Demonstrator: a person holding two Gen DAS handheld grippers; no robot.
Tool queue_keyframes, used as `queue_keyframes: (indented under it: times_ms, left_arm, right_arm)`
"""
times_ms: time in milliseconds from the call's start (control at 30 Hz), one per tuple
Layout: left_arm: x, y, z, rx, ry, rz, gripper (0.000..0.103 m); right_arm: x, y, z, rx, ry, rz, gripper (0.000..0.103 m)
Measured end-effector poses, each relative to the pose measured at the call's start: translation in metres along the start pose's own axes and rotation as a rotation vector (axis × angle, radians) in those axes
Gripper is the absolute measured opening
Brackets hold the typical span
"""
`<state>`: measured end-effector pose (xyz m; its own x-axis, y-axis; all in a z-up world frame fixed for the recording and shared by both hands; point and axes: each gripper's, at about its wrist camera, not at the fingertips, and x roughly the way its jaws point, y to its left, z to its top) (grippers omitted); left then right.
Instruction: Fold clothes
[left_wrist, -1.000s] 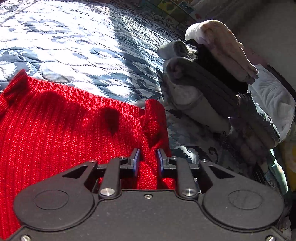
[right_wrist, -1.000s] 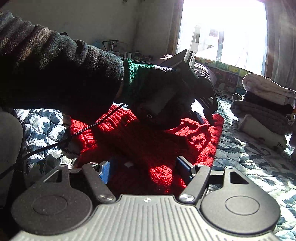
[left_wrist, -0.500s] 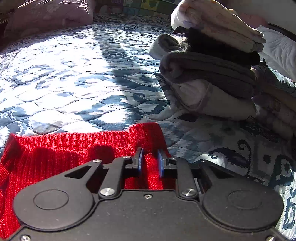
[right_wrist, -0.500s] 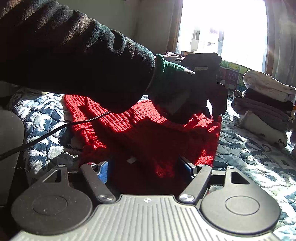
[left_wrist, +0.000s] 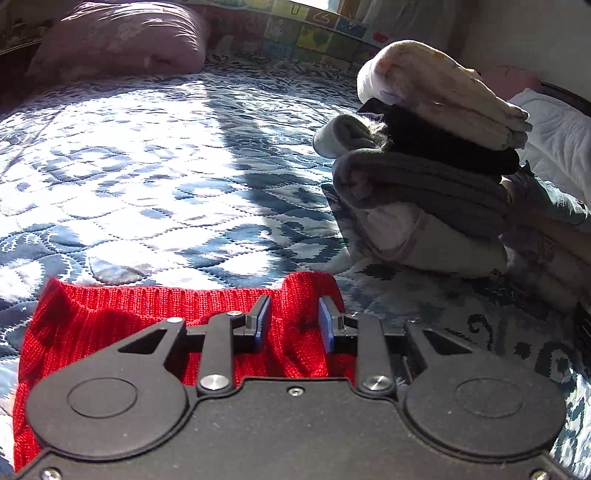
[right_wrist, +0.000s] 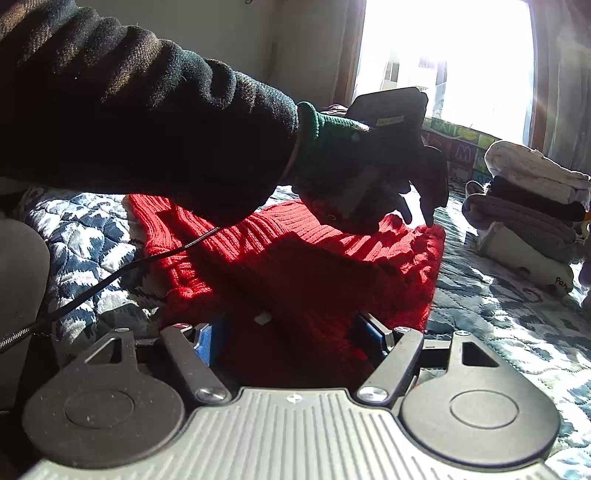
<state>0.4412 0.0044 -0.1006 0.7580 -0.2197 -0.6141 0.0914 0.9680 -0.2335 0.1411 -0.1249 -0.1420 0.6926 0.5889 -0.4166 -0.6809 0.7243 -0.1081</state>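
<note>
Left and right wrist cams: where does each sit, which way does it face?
Left wrist: on the left gripper, low, facing across the quilt; own open fingers astride the red sweater.
Right wrist: on the right gripper, at the sweater's near edge, facing the window; shows own fingers, the person's dark sleeve, the other gripper.
Shared: sweater, quilt, folded stack.

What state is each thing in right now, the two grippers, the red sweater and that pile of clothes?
left gripper: open, fingers either side of a sweater corner fold, not clamping it
right gripper: open wide, sweater bulk between its fingers
red sweater: partly folded, bunched, lying on the quilt
pile of clothes: folded, stacked, apart from the sweater
quilt: spread flat, sunlit
</note>
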Motion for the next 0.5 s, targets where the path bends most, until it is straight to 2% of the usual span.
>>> queue_keyframes:
  times_ms: [133,200,233,333,467,500]
  left_arm:
    - [0.011,-0.016,0.002,0.064,0.004,-0.059,0.026]
    - [0.030,-0.019,-0.001,0.107,0.072,0.024,0.026]
    - [0.040,-0.016,-0.003,0.113,0.101,0.063,0.030]
    - [0.043,-0.009,0.001,0.033,0.117,0.074,0.031]
    - [-0.013,0.004,-0.009,0.006,0.076,0.072,0.032]
    - [-0.027,0.007,-0.012,-0.001,0.065,0.071,0.037]
  right_arm:
    - [0.000,-0.001,-0.001,0.007,0.005,0.005,0.074]
    - [0.001,-0.001,-0.001,0.010,0.010,0.010,0.074]
    - [0.002,-0.002,-0.002,0.018,0.014,0.014,0.075]
    - [0.005,-0.004,-0.004,0.033,0.025,0.023,0.077]
    - [0.006,-0.005,-0.005,0.039,0.033,0.031,0.078]
    - [0.005,-0.005,-0.004,0.037,0.032,0.029,0.078]
